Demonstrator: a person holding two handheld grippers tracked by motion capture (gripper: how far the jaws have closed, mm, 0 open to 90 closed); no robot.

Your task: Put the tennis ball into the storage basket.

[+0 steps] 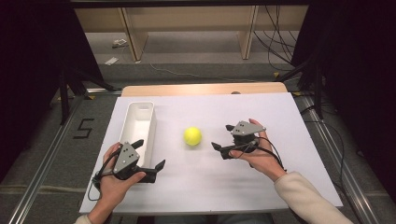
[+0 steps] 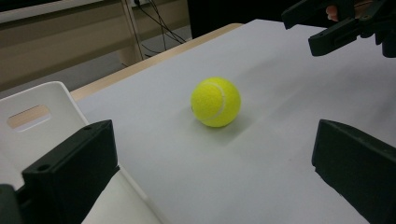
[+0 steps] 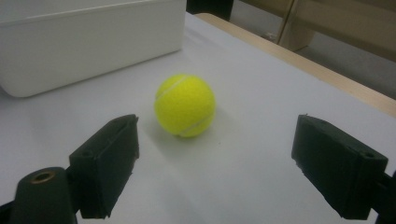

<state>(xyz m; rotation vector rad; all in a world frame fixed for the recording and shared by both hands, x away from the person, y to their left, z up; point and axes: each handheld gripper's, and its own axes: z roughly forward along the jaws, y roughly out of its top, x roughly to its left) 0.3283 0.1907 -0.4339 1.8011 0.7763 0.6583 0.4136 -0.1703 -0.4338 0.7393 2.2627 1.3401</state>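
Partly cut off at the bottom of the high view are both forearms, and the inside of the white bin [image 1: 140,122] is too washed out there to show its contents. Only one piece of writing can be read: a dark "5" [image 1: 84,128] marked on the floor left of the table (the ball shows its white seam but no legible print).

A yellow tennis ball [image 1: 192,136] lies on the white table top [image 1: 261,112], near the middle, between the two grippers and touching neither. The right gripper [image 1: 221,138] sits just to its right, jaws spread wide and pointed at it; in the right gripper view the ball [image 3: 185,105] lies just ahead of the gap, nearer one jaw. The left gripper [image 1: 149,154] hovers at the near end of the bin, jaws likewise apart, with the ball [image 2: 215,101] farther off ahead.

Beyond the table stand wooden shelf legs [image 1: 132,35] and loose cables [image 1: 275,37] on the floor. Nothing lies between ball and jaws.
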